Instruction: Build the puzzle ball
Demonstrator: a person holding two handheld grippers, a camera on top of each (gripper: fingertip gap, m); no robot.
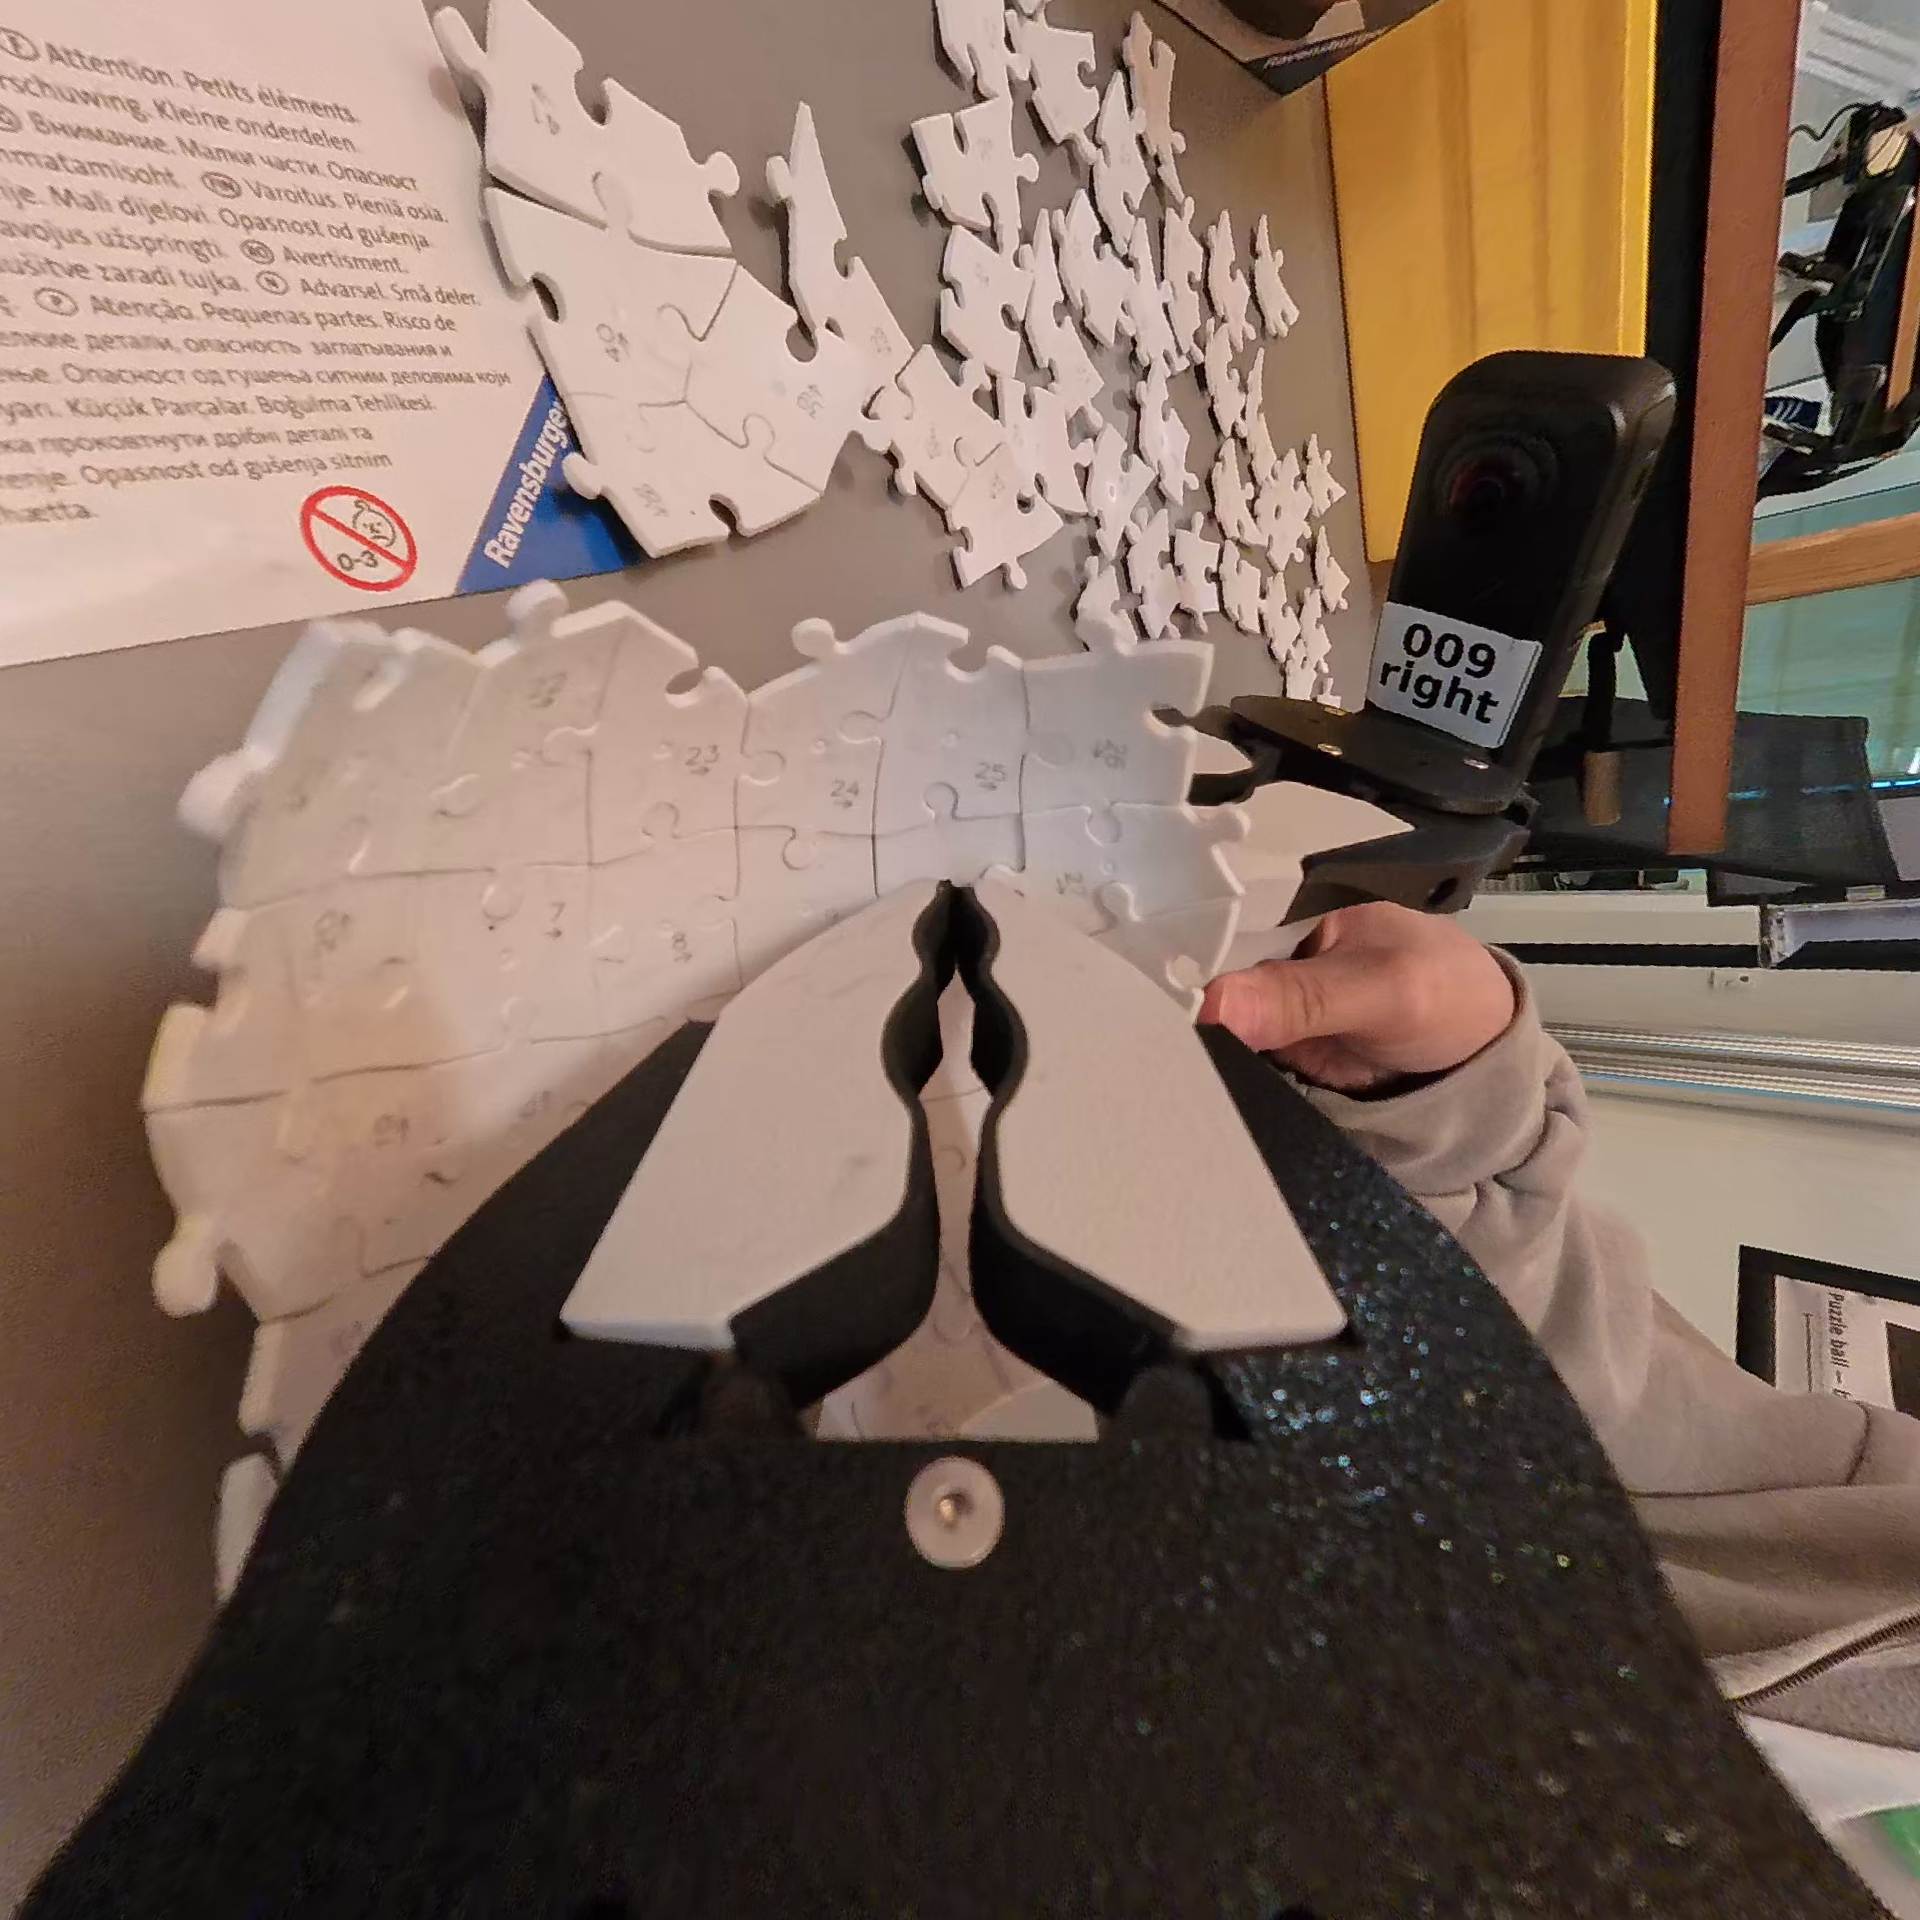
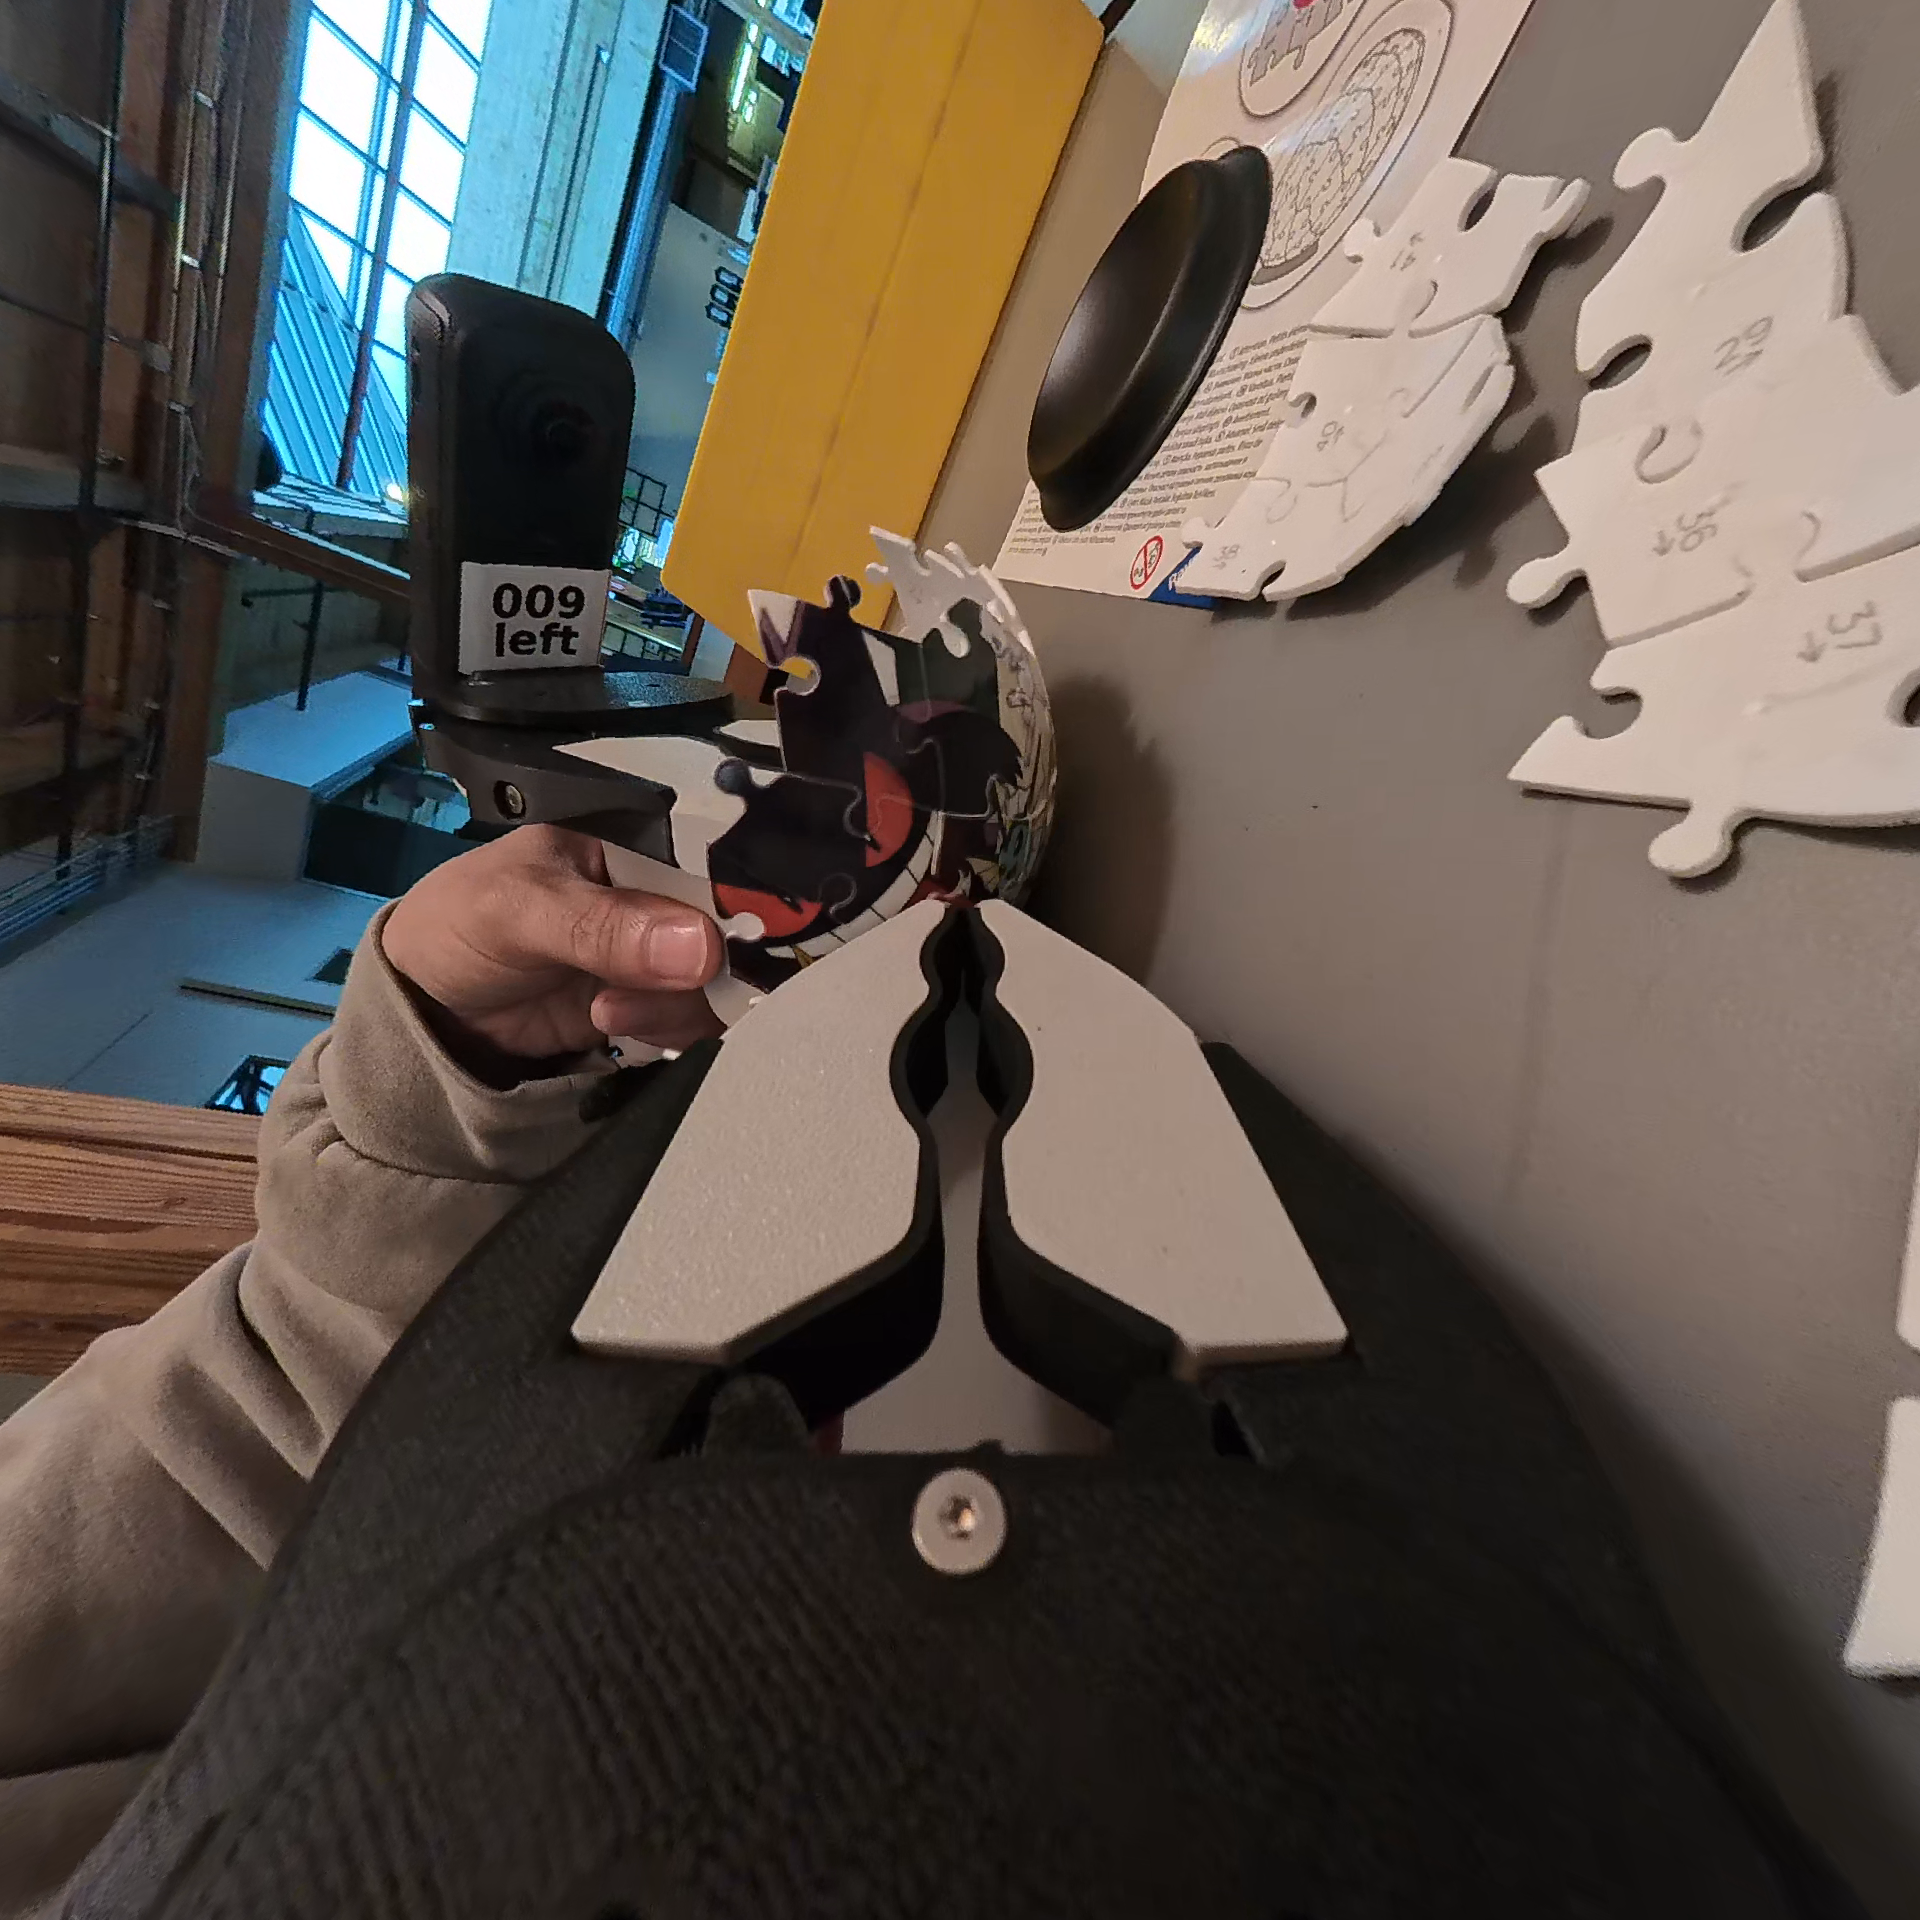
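Note:
The half-built puzzle ball [image 1: 623, 831] is a curved shell held in the air. The left wrist view shows its white numbered inner side, the right wrist view its printed dark and red outer side [image 2: 873, 790]. My left gripper [image 1: 954, 896] is shut on the shell's near rim. My right gripper [image 2: 961, 909] is shut on the shell's opposite edge. Each gripper shows in the other's view, the right one [image 1: 1221, 831] and the left one [image 2: 696, 800]. A thumb [image 2: 665, 940] rests on the shell's edge.
Several loose white pieces [image 1: 1143, 364] lie on the grey table [image 2: 1351, 935]. Joined flat sections [image 1: 665, 343] lie on a printed leaflet [image 1: 208, 312]. A black dish-shaped stand [image 2: 1143, 343] sits on the leaflet. A yellow panel [image 2: 883, 291] stands at the table's far edge. My two grippers' fingertips are within a few centimetres of each other.

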